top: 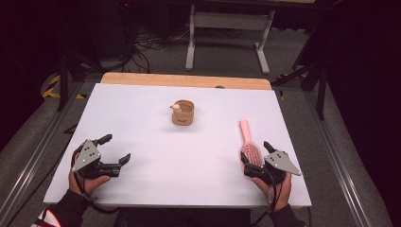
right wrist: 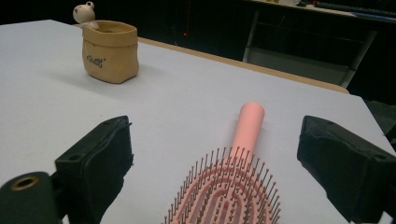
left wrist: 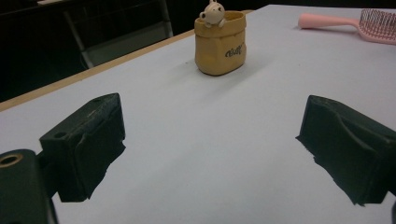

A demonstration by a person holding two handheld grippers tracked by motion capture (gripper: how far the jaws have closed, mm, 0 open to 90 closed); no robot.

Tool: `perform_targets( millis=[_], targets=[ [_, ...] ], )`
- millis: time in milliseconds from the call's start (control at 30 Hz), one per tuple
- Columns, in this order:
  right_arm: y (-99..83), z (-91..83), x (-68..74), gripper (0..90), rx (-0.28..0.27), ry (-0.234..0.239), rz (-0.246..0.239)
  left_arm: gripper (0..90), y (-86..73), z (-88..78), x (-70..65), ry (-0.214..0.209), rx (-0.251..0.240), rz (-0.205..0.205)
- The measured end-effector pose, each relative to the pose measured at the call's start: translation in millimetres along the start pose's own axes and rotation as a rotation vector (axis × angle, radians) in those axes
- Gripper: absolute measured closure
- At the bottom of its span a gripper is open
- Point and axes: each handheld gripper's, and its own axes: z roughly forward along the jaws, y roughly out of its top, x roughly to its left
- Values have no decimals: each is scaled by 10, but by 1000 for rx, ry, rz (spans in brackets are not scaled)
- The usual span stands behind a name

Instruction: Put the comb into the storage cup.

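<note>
The hairbrush lies bristles up between my right gripper's spread jaws, seemingly untouched, handle pointing far across the tabletop; my left gripper gapes empty.

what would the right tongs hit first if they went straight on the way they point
The pink hairbrush: its bristled head already lies between the open right tongs, handle pointing away. The tan pot sits well off to the side.

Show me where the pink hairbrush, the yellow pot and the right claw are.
pink hairbrush (right wrist: 247, 126), right gripper view, on its handle.
yellow pot (left wrist: 220, 46), left gripper view, on its front wall.
right claw (top: 255, 152), high view, between its tips.
</note>
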Motion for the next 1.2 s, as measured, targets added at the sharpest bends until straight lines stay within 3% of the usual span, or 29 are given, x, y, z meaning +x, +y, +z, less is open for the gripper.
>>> perform_targets(
  millis=[400,433,567,700,733,767,867,900,1000,1033,1200],
  targets=[
    [17,-12,-34,180,-5,-28,19,95,-10,-3,-41,0,-5,-11],
    [42,-10,-38,239,-15,-27,18,96,-22,-32,-40,8,-6,-7],
    [63,8,-45,298,-24,-34,25,97,-30,-69,-31,14,-5,-13],
    [58,-1,-74,443,-15,-34,31,102,-28,-60,-14,17,-10,-23],
    [58,-1,-74,443,-15,-34,31,104,-28,-60,-14,17,-10,-23],
    [62,-18,-89,507,-15,-37,23,105,-30,-50,-20,17,-1,-18],
    [73,-37,-117,566,-17,-23,28,105,-28,-43,-25,19,2,-10],
    [88,-36,-144,635,-2,-14,35,110,-27,-43,-31,18,0,-10],
    [96,-31,-163,691,9,-14,42,112,-31,-44,-30,18,5,-12],
    [119,-16,-191,761,28,-5,44,112,-39,-45,-28,17,4,-18],
    [169,61,-221,859,63,-5,9,115,-41,-54,-22,19,2,-24]
  ],
)
